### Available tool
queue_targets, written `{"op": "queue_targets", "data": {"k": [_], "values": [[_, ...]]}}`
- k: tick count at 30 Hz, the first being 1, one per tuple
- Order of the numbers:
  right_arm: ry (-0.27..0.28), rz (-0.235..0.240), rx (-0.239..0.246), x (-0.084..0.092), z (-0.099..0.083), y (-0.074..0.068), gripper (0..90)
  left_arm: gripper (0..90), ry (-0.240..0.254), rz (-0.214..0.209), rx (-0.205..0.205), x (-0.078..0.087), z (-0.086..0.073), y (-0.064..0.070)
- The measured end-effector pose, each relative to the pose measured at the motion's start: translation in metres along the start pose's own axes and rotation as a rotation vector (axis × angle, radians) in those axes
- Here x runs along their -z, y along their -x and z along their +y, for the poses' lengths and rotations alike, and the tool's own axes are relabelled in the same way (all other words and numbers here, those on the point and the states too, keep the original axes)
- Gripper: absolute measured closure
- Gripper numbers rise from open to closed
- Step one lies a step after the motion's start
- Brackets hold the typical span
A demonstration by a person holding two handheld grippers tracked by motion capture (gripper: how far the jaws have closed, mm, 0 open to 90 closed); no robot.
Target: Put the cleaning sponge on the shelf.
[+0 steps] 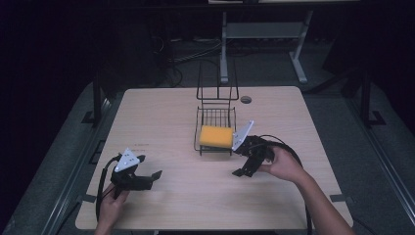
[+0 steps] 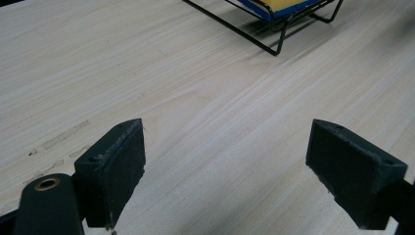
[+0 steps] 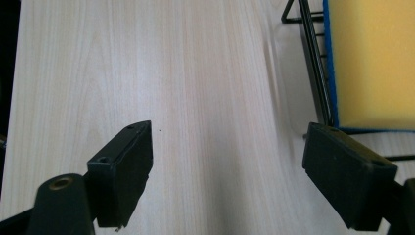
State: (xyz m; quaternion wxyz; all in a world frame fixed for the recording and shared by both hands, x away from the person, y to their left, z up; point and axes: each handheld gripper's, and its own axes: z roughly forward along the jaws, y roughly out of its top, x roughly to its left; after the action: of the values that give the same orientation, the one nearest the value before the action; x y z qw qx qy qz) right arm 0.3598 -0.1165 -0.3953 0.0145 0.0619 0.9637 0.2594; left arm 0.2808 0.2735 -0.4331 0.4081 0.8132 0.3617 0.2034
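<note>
A pale wood-grain tabletop [image 1: 186, 117] stands in a dark room. Both the left gripper [image 1: 147, 177] and right gripper [image 1: 243, 169] hold their fingers spread, empty. The yellow rectangular sponge [image 1: 216, 136] lies in a black wire rack [image 1: 215, 115], just beyond the right fingers.

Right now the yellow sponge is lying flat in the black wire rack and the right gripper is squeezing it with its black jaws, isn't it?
Not quite. The yellow sponge does lie flat in the black wire rack, but the right gripper is not squeezing it. The right gripper view shows its jaws wide apart over bare wooden table, with the sponge off to one side.
</note>
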Motion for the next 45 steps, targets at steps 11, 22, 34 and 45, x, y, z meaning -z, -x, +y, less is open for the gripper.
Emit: {"op": "queue_targets", "data": {"k": [11,22,34,45], "values": [[0.002,-0.015,-0.023,0.005,-0.015,-0.004,18.5,14.2,0.0,0.0,-0.002,0.0,0.0,0.0],[0.003,-0.035,-0.053,0.009,-0.031,-0.007,18.3,14.2,0.0,0.0,-0.001,0.0,0.0,0.001],[0.007,-0.047,-0.091,0.012,-0.051,-0.012,17.9,14.2,-0.004,-0.001,-0.009,0.0,0.0,0.002],[0.005,-0.056,-0.12,0.014,-0.068,-0.018,17.9,14.2,-0.007,0.0,-0.014,-0.001,0.0,0.002]]}}
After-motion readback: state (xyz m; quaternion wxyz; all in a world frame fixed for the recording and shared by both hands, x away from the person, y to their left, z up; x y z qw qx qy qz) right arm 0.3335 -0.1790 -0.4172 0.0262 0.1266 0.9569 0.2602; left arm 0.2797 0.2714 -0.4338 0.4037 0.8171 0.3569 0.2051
